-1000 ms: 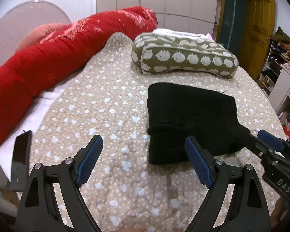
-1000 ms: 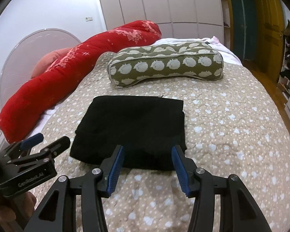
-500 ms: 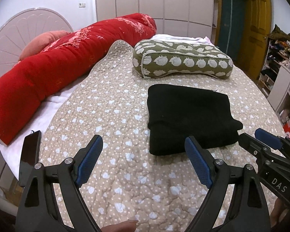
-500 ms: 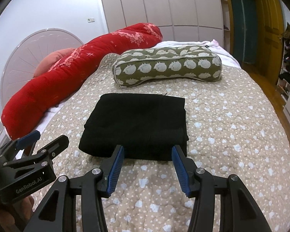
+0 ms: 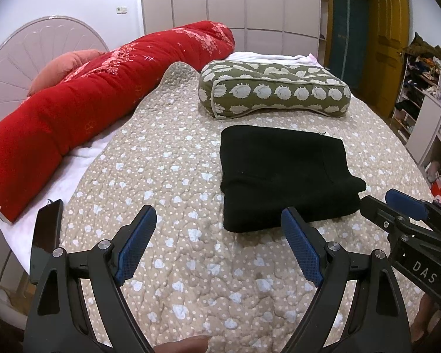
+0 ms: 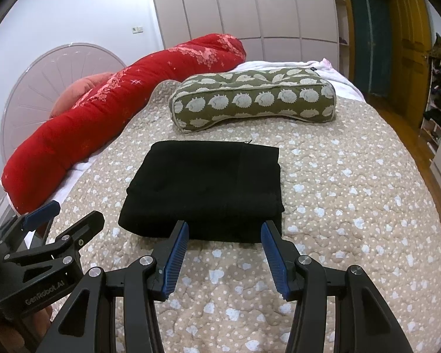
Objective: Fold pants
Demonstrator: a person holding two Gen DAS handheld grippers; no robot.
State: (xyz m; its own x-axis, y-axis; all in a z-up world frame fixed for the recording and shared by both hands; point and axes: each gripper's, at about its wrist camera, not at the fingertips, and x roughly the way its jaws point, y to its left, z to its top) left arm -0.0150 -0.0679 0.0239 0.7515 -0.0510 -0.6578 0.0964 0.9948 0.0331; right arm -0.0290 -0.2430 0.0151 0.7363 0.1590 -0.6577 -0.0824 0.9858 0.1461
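The black pants [image 5: 282, 173] lie folded into a thick rectangle on the beige quilted bedspread [image 5: 167, 194]; they also show in the right wrist view [image 6: 208, 188]. My left gripper [image 5: 219, 239] is open and empty, held above the quilt, near and left of the pants' near edge. My right gripper [image 6: 225, 247] is open and empty, just short of the pants' near edge. Each gripper shows in the other's view: the right one [image 5: 397, 209] and the left one [image 6: 61, 217].
A green patterned pillow [image 5: 273, 94] lies behind the pants. A long red bolster [image 5: 82, 117] runs along the left by the white headboard [image 5: 20, 67]. A black phone [image 5: 45, 229] lies at the bed's left edge. Shelves [image 5: 426, 111] and a yellow door stand right.
Both grippers have drawn back and up from the pants, which now sit farther away in both views. Both stay open and the pants have not moved.
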